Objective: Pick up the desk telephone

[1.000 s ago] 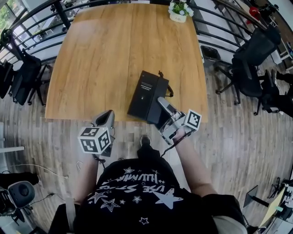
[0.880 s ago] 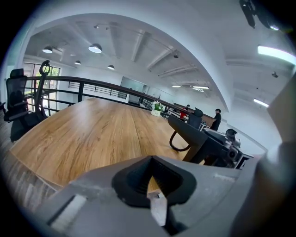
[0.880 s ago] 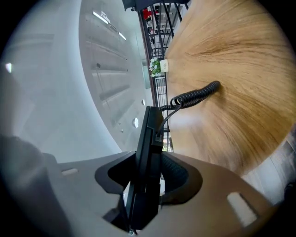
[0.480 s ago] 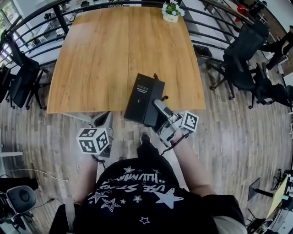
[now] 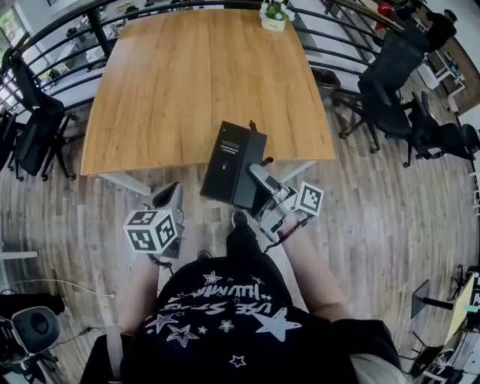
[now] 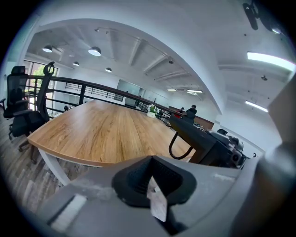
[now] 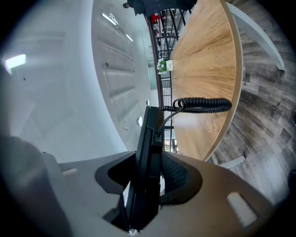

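The black desk telephone hangs tilted over the near edge of the wooden table, lifted off it. My right gripper is shut on its right side; in the right gripper view the telephone's thin edge stands between the jaws and its coiled cord loops out to the right. My left gripper hangs left of the telephone, apart from it, over the floor, jaws together with nothing in them. In the left gripper view the telephone shows at the right.
A small potted plant stands at the table's far edge. Black office chairs stand to the right and left of the table. A black railing runs behind it. Wooden floor lies below me.
Both grippers have drawn back from the table toward my body. The telephone came along in the right gripper, from over the tabletop to past its near edge.
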A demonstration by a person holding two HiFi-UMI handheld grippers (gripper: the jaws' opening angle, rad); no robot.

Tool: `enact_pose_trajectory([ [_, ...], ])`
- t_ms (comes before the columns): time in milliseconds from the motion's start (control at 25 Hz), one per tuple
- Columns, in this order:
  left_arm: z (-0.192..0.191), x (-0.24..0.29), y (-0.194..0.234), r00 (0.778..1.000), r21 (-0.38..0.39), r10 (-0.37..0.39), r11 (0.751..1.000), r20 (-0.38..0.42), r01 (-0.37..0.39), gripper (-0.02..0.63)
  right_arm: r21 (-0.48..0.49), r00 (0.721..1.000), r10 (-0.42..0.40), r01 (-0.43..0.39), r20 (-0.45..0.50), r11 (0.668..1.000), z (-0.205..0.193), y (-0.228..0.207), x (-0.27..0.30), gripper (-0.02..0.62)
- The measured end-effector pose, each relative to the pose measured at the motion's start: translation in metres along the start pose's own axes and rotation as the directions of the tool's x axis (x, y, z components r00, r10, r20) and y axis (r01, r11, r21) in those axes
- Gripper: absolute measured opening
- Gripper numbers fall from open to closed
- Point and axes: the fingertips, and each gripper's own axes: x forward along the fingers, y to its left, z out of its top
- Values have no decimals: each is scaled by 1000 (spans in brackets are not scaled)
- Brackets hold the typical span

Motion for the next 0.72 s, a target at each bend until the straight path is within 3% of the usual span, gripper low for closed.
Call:
enact_pose_trajectory([
  [720,-44,-66,7,998,29,-59,998,-34,60,0,-31,999,-12,13,35,999,-88,-4,-31,170],
])
